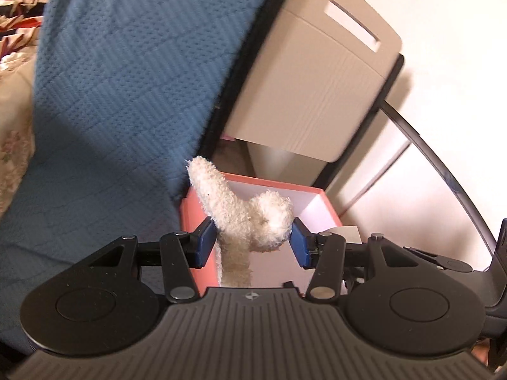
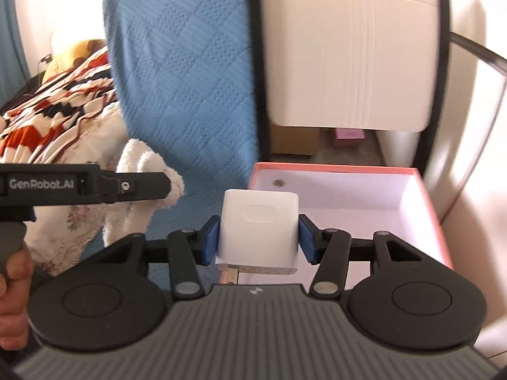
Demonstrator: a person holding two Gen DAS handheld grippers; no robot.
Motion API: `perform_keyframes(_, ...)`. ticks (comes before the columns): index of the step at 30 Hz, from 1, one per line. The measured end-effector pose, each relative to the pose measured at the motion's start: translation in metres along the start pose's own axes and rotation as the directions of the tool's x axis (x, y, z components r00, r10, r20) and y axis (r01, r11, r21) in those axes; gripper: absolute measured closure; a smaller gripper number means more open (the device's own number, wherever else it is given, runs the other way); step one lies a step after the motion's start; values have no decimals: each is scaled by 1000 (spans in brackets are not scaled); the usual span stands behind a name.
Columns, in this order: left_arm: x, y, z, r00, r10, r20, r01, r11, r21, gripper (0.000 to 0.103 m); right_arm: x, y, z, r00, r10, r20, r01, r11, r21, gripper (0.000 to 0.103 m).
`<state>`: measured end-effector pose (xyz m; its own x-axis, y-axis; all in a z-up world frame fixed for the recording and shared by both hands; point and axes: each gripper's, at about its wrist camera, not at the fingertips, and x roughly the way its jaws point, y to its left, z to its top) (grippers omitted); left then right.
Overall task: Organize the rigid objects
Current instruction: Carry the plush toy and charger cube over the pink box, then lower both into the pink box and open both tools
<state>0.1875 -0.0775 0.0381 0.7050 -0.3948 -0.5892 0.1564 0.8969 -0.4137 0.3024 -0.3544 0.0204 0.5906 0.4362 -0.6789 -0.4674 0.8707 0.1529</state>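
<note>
My left gripper [image 1: 252, 242] is shut on a cream fluffy plush toy [image 1: 240, 212] and holds it above the left edge of an open pink box [image 1: 190, 212] with a white inside. My right gripper [image 2: 258, 239] is shut on a white power adapter [image 2: 258, 228] and holds it over the near left part of the same pink box [image 2: 348, 168]. The plush toy [image 2: 142, 171] and the left gripper's body show at the left of the right wrist view.
A blue quilted cover [image 1: 126, 95] drapes down beside the box. A beige chair back [image 1: 317, 79] with black trim stands behind the box. A striped orange and white blanket [image 2: 54, 110] lies on the bed at left. A cardboard box [image 2: 294, 141] sits under the chair.
</note>
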Motion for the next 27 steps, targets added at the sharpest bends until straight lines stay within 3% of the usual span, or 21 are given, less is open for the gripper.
perform_keyframes(10,64,-36,-29,995,1,-102,2,1000,26,47,16,-75,-34,990,-116,-80,122,990,76,48)
perform_keyframes(18,117,-57,-64,976,8,-216,7,998,67,47,35,-117,-78,967,-185,-174,207,972,113,48)
perform_keyframes(27,144,-62,-89,958,11,-288,18,995,96,47,47,-142,-111,948,-181,-263,231,957,174,48)
